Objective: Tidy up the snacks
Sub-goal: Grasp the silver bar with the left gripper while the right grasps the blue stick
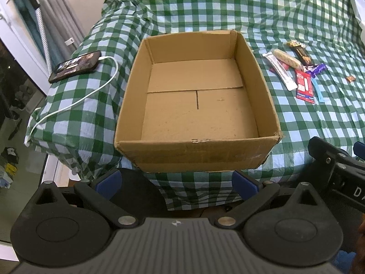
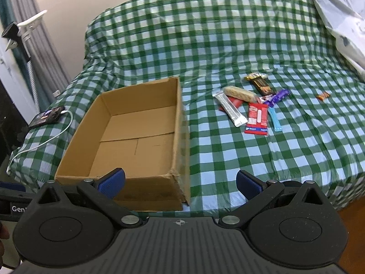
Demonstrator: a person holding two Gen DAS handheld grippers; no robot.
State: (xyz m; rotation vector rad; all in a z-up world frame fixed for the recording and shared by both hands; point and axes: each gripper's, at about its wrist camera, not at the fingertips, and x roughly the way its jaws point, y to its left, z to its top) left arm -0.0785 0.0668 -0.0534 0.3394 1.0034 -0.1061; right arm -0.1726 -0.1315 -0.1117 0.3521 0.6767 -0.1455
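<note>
Both the left hand-held gripper point(image 1: 176, 182) and right hand-held gripper point(image 2: 180, 183) are spread, holding nothing. Cardboard box point(image 1: 196, 146) sits just ahead; snack bars point(image 2: 251, 107) lie beyond, right of the box.

White letters "Gen" are showing on the black body of the left gripper point(image 2: 13, 207), cut off at the frame edge. The right gripper point(image 1: 355, 191) is showing "D". The snack wrappers' point(image 2: 256, 118) print is staying too blurred to read.
</note>
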